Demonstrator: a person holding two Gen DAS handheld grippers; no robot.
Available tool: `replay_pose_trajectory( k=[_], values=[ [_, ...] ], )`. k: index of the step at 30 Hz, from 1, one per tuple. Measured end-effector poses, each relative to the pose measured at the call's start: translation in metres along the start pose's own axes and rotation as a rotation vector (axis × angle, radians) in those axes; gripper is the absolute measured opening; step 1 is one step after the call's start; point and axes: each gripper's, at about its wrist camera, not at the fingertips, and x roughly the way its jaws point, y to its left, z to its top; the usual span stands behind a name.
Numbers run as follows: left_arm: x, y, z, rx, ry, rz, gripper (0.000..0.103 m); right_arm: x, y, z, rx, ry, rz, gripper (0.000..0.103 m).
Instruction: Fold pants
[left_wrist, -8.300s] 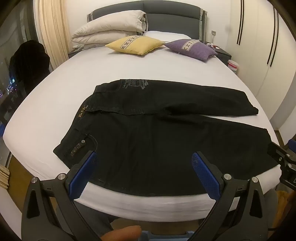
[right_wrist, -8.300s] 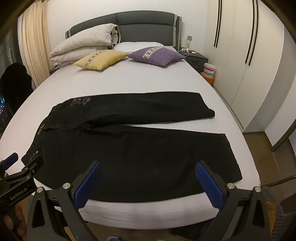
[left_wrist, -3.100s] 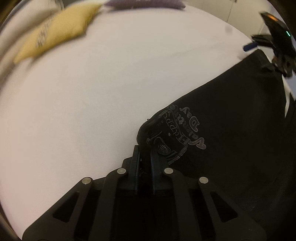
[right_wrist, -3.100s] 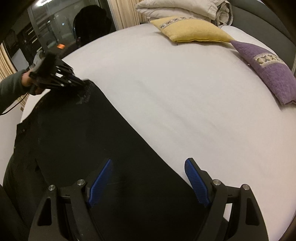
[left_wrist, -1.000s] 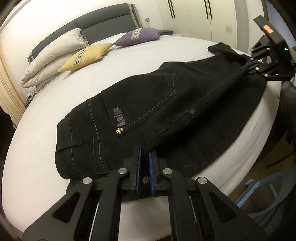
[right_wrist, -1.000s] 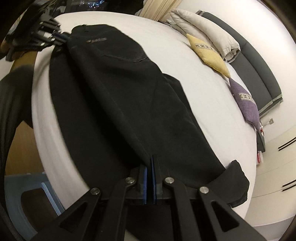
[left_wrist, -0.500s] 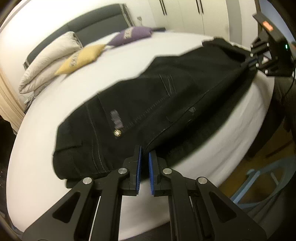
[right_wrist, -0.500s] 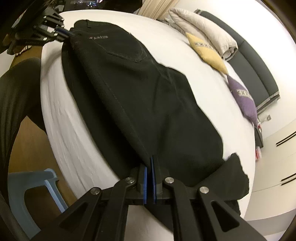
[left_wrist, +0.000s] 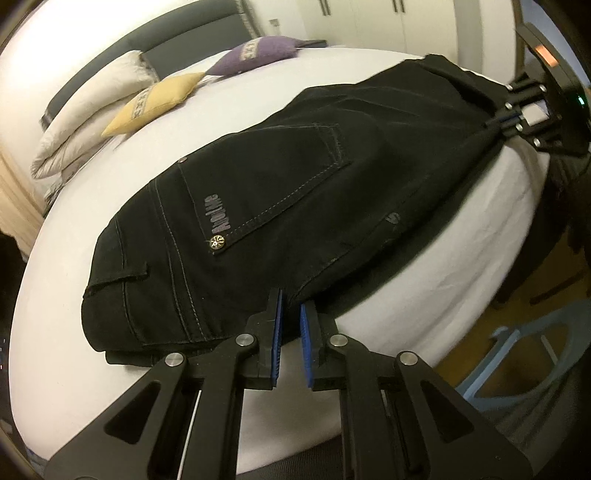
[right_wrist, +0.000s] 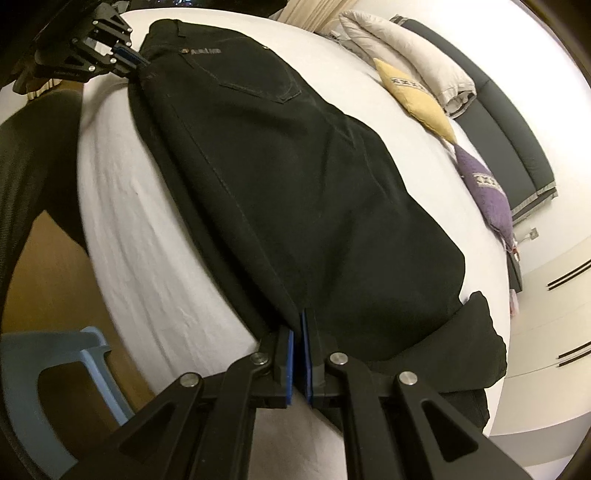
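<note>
Black pants (left_wrist: 295, 206) lie lengthwise on the white bed (left_wrist: 74, 369), one leg folded over the other, back pocket up. My left gripper (left_wrist: 291, 297) holds the near edge by the waist; its jaws are opening, and the cloth edge still sits between the blue pads. In the right wrist view the left gripper (right_wrist: 135, 61) shows at the far waist end of the pants (right_wrist: 295, 184). My right gripper (right_wrist: 300, 319) is shut on the leg's near edge, close to the hems. From the left wrist view the right gripper (left_wrist: 496, 123) pinches the far end.
A yellow cushion (left_wrist: 159, 99), a purple cushion (left_wrist: 255, 53) and a folded duvet (left_wrist: 92, 110) lie by the headboard. A blue plastic stool (right_wrist: 74, 354) stands on the floor beside the bed edge (right_wrist: 147, 240). A person's dark-clothed body fills the left of the right wrist view.
Both grippers have sunk toward the mattress with the folded pants, which now rest flatter on the sheet. Earlier the pants lay spread with both legs apart.
</note>
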Motion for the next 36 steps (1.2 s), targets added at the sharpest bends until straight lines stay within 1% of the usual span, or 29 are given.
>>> replay_pose_trajectory(
  k=[3, 6, 7, 8, 9, 10, 11, 12, 14, 16, 17, 19, 20, 22, 23, 25, 26, 29, 31, 33, 36],
  values=[
    [0.000, -0.009, 0.005, 0.056, 0.018, 0.044, 0.010, -0.002, 0.010, -0.005, -0.040, -0.023, -0.051, 0.007],
    [-0.003, -0.014, 0.010, 0.092, 0.038, 0.064, 0.011, -0.006, 0.008, -0.010, -0.020, -0.026, -0.059, 0.014],
    [-0.005, -0.013, 0.012, 0.091, 0.043, 0.060, 0.012, -0.008, 0.005, -0.012, 0.000, -0.026, -0.053, 0.019],
    [-0.007, -0.014, 0.014, 0.086, 0.048, 0.052, 0.012, -0.011, 0.000, -0.016, 0.031, -0.027, -0.050, 0.030],
    [-0.012, -0.011, 0.017, 0.073, 0.051, 0.038, 0.013, -0.015, -0.005, -0.019, 0.059, -0.025, -0.051, 0.039],
    [-0.015, -0.009, 0.018, 0.059, 0.052, 0.023, 0.015, -0.020, -0.011, -0.023, 0.095, -0.023, -0.046, 0.059],
    [-0.020, -0.006, 0.020, 0.040, 0.058, -0.010, 0.015, -0.026, -0.018, -0.028, 0.139, -0.023, -0.014, 0.073],
    [-0.023, -0.003, 0.020, 0.025, 0.066, -0.036, 0.015, -0.033, -0.026, -0.034, 0.185, -0.024, 0.011, 0.074],
    [-0.029, 0.000, 0.025, 0.008, 0.081, -0.058, 0.015, -0.043, -0.042, -0.045, 0.271, -0.020, 0.040, 0.074],
    [-0.039, 0.003, 0.031, -0.022, 0.049, -0.059, 0.015, -0.048, -0.069, -0.053, 0.386, -0.021, 0.047, 0.074],
    [-0.041, 0.004, 0.041, -0.049, 0.026, -0.057, 0.015, -0.047, -0.092, -0.057, 0.480, -0.022, 0.040, 0.074],
    [-0.039, 0.003, 0.059, -0.073, 0.004, -0.043, 0.015, -0.040, -0.143, -0.061, 0.696, -0.009, 0.021, 0.074],
    [-0.032, -0.001, 0.072, -0.078, -0.004, -0.018, 0.015, -0.033, -0.172, -0.062, 0.812, 0.017, 0.006, 0.074],
    [-0.018, -0.004, 0.091, -0.103, -0.006, -0.004, 0.015, -0.018, -0.213, -0.058, 0.949, 0.048, -0.016, 0.075],
    [-0.007, -0.005, 0.100, -0.134, 0.006, -0.009, 0.015, -0.010, -0.231, -0.053, 0.989, 0.051, -0.020, 0.075],
    [0.012, -0.007, 0.108, -0.185, 0.041, -0.014, 0.015, 0.010, -0.257, -0.038, 1.009, 0.082, -0.054, 0.076],
    [0.021, -0.009, 0.111, -0.199, 0.056, -0.016, 0.015, 0.028, -0.269, -0.025, 1.010, 0.122, -0.063, 0.077],
    [0.042, -0.017, 0.111, -0.253, 0.093, -0.022, 0.015, 0.070, -0.285, -0.006, 0.997, 0.228, -0.091, 0.077],
    [0.054, -0.015, 0.109, -0.305, 0.111, -0.024, 0.015, 0.096, -0.291, 0.002, 0.972, 0.297, -0.111, 0.077],
    [0.057, -0.013, 0.107, -0.345, 0.109, -0.029, 0.015, 0.120, -0.292, 0.007, 0.962, 0.352, -0.112, 0.077],
    [0.060, -0.014, 0.108, -0.361, 0.110, -0.023, 0.016, 0.151, -0.284, 0.011, 0.912, 0.444, -0.110, 0.077]
  ],
)
